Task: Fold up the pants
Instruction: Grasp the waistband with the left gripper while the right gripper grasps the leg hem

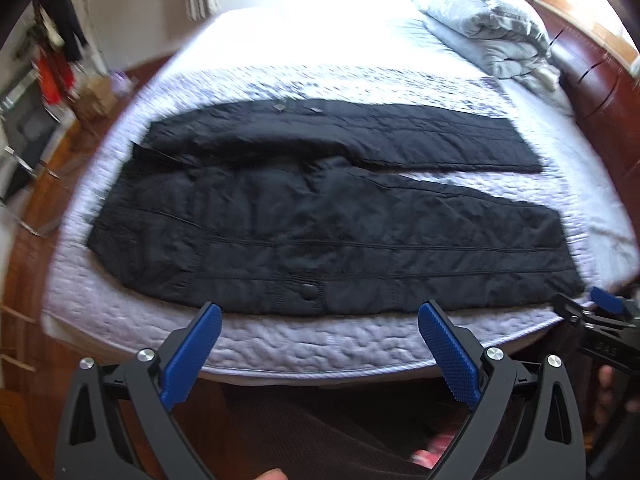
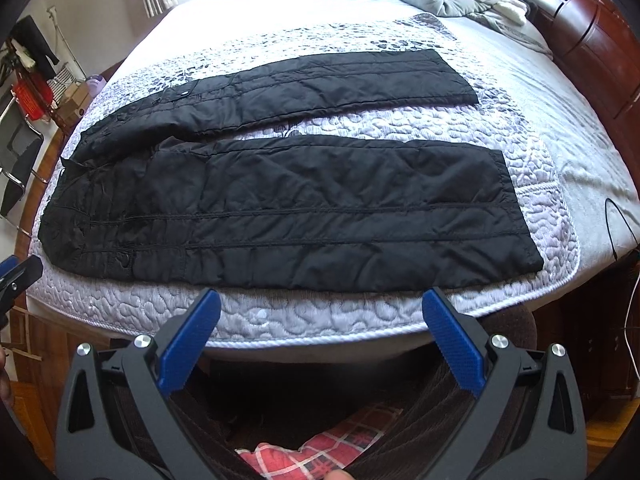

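Black quilted pants (image 1: 320, 220) lie spread flat on the bed, waist to the left, both legs running right with a gap between them. They also show in the right wrist view (image 2: 280, 208). My left gripper (image 1: 320, 312) is open and empty, above the bed's near edge in front of the waist and thigh part. My right gripper (image 2: 320, 300) is open and empty, above the near edge in front of the near leg. The right gripper's tip shows in the left wrist view (image 1: 604, 300); the left gripper's tip shows in the right wrist view (image 2: 16, 272).
The bed has a pale quilted cover (image 2: 280, 316) and a dark red wooden headboard (image 2: 592, 40) at the right. A bundled grey blanket (image 1: 480, 20) lies at the far right. A chair and clutter (image 2: 24, 120) stand at the left on the wooden floor.
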The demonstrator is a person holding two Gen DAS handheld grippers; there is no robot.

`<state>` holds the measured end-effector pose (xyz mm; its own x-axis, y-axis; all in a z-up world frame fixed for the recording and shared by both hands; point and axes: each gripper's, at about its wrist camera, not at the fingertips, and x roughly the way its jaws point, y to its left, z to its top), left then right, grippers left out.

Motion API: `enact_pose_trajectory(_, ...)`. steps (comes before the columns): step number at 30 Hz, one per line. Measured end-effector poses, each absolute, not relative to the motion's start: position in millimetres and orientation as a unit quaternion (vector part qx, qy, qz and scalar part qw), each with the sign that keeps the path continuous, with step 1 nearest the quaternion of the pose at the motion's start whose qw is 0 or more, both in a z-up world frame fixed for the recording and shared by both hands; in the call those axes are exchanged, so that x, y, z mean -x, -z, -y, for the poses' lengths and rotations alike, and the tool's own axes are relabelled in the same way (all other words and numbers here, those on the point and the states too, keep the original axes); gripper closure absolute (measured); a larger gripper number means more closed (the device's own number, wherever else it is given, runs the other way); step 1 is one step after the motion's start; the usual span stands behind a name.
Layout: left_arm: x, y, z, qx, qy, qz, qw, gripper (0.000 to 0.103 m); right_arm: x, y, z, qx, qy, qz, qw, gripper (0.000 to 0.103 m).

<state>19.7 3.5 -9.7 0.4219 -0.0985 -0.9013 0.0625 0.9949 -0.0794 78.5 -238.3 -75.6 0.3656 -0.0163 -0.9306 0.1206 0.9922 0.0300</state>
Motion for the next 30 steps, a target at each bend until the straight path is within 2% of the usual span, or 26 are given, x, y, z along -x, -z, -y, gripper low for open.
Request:
enact_pose_trajectory(6,-67,31,-71,0.106,0.030,-0.568,0.815,0.004,-119,59,288,-0.029,0.052,-0.530,0.846,0.002)
enact_pose_trajectory(9,-114,37,-127,0.143,-0.017,-0.577,0.804,0.004,-159,47,323,0.002,0.075,-0.507,0.859,0.002)
enact_pose_trajectory(14,-215,56,-225,0.257,-0.059,-0.597,0.758,0.004,-235,49,390,-0.018,0.106,-0.506,0.856,0.002)
enact_pose_trajectory(20,-334,95,-305,0.234,-0.152,-0.616,0.737,0.004,-300,87,423,-0.005,0.102,-0.544,0.833,0.002)
enact_pose_trajectory(30,-406,189,-342,0.223,-0.191,-0.675,0.677,0.004,-366,146,477,-0.017,0.126,-0.584,0.802,0.002)
